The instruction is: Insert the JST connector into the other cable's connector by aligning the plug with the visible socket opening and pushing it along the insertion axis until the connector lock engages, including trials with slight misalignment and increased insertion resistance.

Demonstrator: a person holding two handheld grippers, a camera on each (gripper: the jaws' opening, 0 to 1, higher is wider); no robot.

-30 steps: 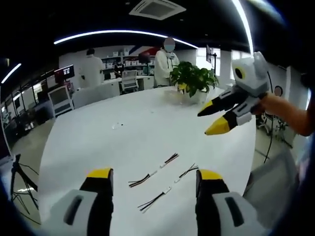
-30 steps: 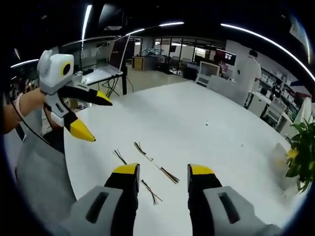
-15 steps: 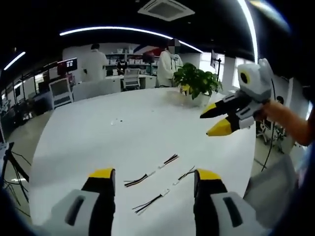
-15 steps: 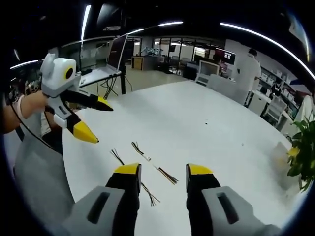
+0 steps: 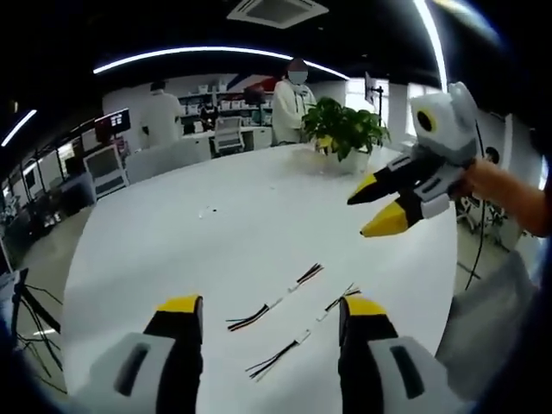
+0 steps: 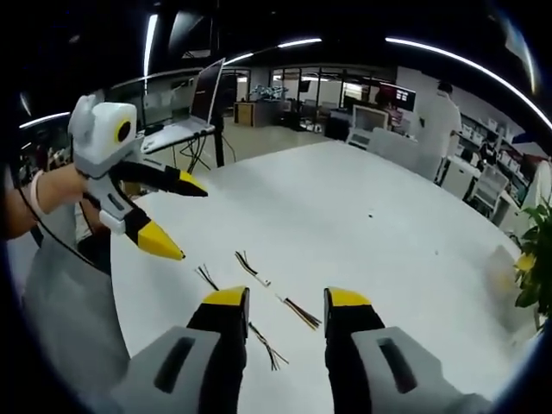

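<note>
Several short wire cables with small white JST connectors lie loose on the white table (image 5: 216, 233). One cable (image 5: 272, 302) runs between my left gripper's jaws, another (image 5: 280, 354) lies closer in. My left gripper (image 5: 272, 305) hovers over them, open and holding nothing. My right gripper (image 5: 371, 213) comes in from the right, also open, well above the table. In the right gripper view, the right gripper (image 6: 286, 298) stands open over a cable (image 6: 302, 313). More cables (image 6: 250, 266) lie just beyond. The left gripper (image 6: 183, 217) hangs open at the left.
A potted plant (image 5: 343, 134) stands at the table's far edge. Two people in white coats (image 5: 293, 99) are behind it among desks. An open laptop (image 6: 194, 108) sits on a stand past the table. Hands (image 5: 500, 190) hold the grippers.
Both views have shifted slightly with the hands. In the right gripper view the left gripper has drawn a little nearer. The cables lie as before and both grippers stay open.
</note>
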